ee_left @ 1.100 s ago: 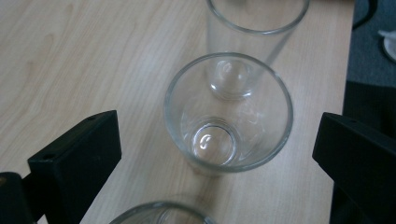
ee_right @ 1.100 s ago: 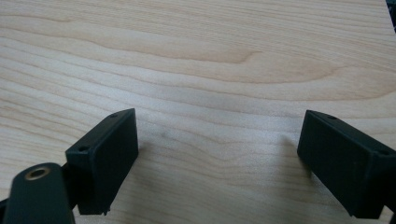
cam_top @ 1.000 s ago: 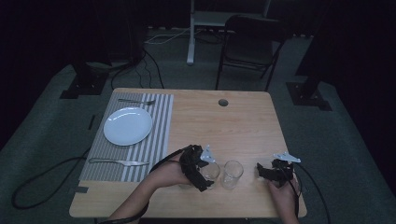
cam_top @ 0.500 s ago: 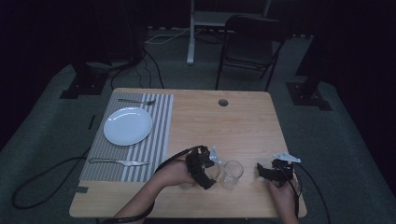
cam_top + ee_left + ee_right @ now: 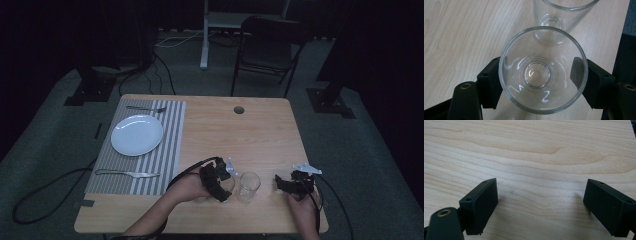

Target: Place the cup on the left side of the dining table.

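1. Near the counter's (image 5: 260,130) front edge, the left gripper (image 5: 537,75) has its jaws pinching a clear glass (image 5: 541,72) at both sides.
2. A second glass (image 5: 248,186) stands just beside it, toward the right edge.
3. The right gripper (image 5: 540,202) hovers near the front right corner, jaws spread over bare wood.

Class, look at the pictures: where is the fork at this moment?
In the high view the fork lies at the far edge of the striped placemat, on the table's left side, just beyond the white plate.
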Tool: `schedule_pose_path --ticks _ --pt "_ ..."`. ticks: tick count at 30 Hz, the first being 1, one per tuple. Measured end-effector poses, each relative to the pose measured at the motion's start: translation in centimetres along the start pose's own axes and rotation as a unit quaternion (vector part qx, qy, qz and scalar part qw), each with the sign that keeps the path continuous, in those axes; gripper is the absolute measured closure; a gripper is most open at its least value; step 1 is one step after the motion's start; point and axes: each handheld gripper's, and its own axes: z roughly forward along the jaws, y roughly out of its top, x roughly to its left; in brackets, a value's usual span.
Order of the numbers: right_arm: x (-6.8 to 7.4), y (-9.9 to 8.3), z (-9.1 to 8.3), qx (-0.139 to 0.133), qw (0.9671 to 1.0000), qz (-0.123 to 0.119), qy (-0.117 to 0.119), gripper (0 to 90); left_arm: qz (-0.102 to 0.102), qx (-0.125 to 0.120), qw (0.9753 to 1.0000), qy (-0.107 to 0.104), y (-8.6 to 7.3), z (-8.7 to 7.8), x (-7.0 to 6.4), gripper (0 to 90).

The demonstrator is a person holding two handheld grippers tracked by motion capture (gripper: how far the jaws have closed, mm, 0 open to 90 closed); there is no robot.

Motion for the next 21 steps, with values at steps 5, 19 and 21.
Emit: schedule_pose_path --ticks 5,19,21 --pt "0.0 0.0 0.0 0.0 1.0 0.0 0.0 11.9 -0.008 -0.011 0.9999 0.001 0.2 -0.4 0.3 28.9" --pt "0.0 0.0 0.0 0.0 1.0 0.0 0.0 12.0 -0.026 -0.032 0.9991 0.008 0.8 -2.2 2.2 28.9" --pt "0.0 0.0 0.0 0.001 1.0 0.0 0.0 11.9 -0.035 -0.042 0.9985 0.005 0.7 -2.7 2.8 28.9"
